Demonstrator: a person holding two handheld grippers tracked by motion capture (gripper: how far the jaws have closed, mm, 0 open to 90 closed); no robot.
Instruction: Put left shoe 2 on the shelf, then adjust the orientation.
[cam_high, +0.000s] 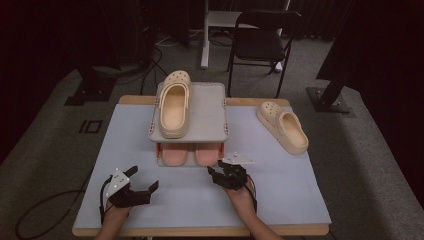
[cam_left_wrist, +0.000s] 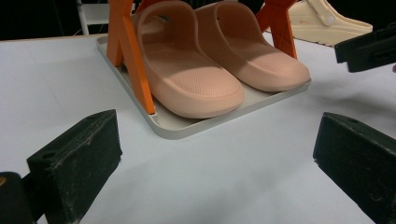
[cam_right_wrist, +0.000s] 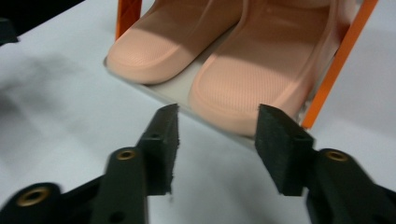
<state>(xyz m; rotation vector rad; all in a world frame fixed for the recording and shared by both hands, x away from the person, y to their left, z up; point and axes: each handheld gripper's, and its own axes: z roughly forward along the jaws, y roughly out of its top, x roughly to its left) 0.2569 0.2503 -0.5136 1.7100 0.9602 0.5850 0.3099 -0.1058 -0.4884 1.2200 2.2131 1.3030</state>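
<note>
From above, a two-tier grey shoe rack (cam_high: 210, 107) stands at the far middle of the pale blue table (cam_high: 75, 150). A cream clog (cam_high: 174, 102) lies on the rack's top shelf, and a pair of pink slippers (cam_high: 186, 154) sits on its bottom tray, toes toward the person. A second cream clog (cam_high: 283, 125) lies on the table well to the right of the rack. The right gripper (cam_high: 216, 172) hovers just in front of the rack's right slipper; the left gripper (cam_high: 145, 181) rests well to the front-left of the rack, its jaws wide apart.

From the left gripper, the jaws stand wide with nothing but table between them, the slippers (cam_left_wrist: 219, 70) on the rack's tray ahead.

From the right gripper, the jaws are about half open and empty, just short of the nearer slipper's toe (cam_right_wrist: 233, 100) at the tray's edge.
</note>
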